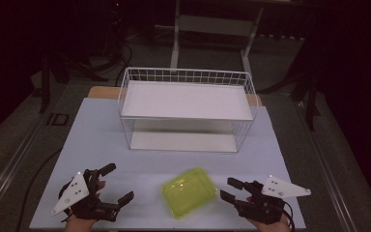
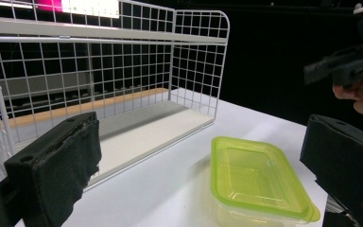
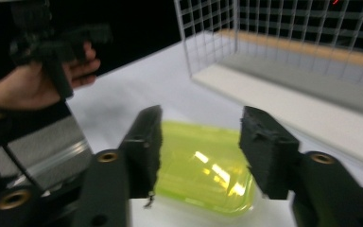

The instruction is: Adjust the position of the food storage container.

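Note:
A lime-green translucent plastic container [image 1: 189,192] sits on the white table [image 1: 96,140] near the front edge, between the two hands. To its left, my left gripper [image 1: 120,182] stands open, jaws wide apart and empty. My right gripper [image 1: 228,188], just right of the container, has its jaws partly apart and nothing between them. In the left gripper view the container [image 2: 255,179] lies ahead between the wide jaws of the left gripper [image 2: 202,142]. In the right gripper view the container [image 3: 203,170] lies just beyond the right gripper [image 3: 201,137], whose pads do not touch it.
A white wire rack [image 1: 188,108] with an upper and a lower shelf stands at the middle of the table, behind the container. Bare table surface lies between rack and container. Beyond the table are a dark floor, cables and stand legs.

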`<state>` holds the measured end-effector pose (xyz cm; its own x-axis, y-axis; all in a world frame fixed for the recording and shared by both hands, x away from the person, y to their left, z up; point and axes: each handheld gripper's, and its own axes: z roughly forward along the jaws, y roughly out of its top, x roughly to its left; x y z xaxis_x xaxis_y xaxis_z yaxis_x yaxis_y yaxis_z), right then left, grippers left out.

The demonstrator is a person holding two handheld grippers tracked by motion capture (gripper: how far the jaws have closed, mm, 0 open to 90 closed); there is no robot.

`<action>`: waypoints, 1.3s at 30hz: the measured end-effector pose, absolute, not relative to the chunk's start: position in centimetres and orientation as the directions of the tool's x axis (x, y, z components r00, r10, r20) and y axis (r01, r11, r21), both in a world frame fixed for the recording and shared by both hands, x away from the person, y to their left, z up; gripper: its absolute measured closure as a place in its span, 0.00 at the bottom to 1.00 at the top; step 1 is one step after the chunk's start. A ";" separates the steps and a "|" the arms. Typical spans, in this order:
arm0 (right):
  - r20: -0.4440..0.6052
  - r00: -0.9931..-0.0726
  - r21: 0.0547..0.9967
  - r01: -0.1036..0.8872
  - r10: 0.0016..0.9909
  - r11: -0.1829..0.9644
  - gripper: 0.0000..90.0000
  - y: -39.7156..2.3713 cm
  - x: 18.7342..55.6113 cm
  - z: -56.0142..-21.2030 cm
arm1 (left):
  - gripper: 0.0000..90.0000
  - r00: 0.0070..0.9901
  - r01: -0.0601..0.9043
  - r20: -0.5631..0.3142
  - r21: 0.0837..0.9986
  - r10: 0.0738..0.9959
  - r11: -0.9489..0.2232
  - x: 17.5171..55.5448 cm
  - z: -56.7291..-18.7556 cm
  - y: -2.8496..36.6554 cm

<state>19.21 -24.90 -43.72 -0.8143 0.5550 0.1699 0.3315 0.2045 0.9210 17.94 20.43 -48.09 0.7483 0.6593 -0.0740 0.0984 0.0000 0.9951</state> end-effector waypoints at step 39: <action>0.064 -0.886 0.806 0.317 0.459 0.499 1.00 -17.8 18.1 -50.8 | 0.00 0.752 0.090 -0.059 0.996 0.657 -0.014 17.9 -48.1 20.1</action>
